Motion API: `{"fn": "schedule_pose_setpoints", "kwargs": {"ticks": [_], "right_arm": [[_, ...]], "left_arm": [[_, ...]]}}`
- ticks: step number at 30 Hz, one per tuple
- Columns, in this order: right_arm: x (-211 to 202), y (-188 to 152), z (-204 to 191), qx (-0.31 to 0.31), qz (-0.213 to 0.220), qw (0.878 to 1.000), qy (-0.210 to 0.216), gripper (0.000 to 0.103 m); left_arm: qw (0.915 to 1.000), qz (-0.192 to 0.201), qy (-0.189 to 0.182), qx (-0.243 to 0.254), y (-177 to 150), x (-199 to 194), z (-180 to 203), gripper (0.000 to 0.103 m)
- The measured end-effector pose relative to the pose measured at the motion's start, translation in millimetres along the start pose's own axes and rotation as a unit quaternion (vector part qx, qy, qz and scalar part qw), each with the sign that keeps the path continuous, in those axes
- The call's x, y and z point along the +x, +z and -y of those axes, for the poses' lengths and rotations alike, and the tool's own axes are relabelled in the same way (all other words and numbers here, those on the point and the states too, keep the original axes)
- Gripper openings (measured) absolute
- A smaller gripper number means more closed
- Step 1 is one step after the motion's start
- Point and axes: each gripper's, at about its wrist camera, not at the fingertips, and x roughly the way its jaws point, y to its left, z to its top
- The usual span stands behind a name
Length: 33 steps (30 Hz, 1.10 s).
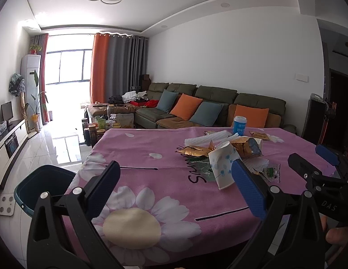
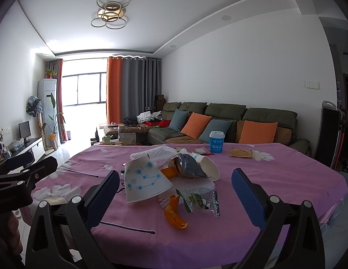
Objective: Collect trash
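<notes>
Off the table's left edge a dark teal bin (image 1: pixel 37 186) stands on the floor, and above the pink flowered tablecloth (image 1: pixel 151 172) the left gripper (image 1: pixel 176 181) hangs with its jaws spread wide and empty. In the middle lies the trash heap, a crushed paper cup (image 2: pixel 144 182) on its side, orange peel (image 2: pixel 175 215) and a snack wrapper (image 2: pixel 199 202) just beside it. Right of that, the right gripper (image 2: pixel 176 190) also hangs parted, holding nothing, with a blue cup (image 2: pixel 216 142) upright far behind.

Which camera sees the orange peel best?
The right wrist view. There the orange peel lies in plain sight on the pink tablecloth, near the front, beside a snack wrapper. In the left wrist view I cannot find it; the crushed paper cup blocks that spot.
</notes>
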Motion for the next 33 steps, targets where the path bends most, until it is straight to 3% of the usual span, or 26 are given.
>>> {"fn": "schedule_pose_setpoints", "kwargs": {"ticks": [33], "right_arm": [[-0.5, 1.4, 3.6, 0.001, -0.001, 1.0, -0.002, 0.096]], "left_arm": [[0.9998, -0.003, -0.018, -0.002, 1.5, -0.5, -2.6, 0.098]]}}
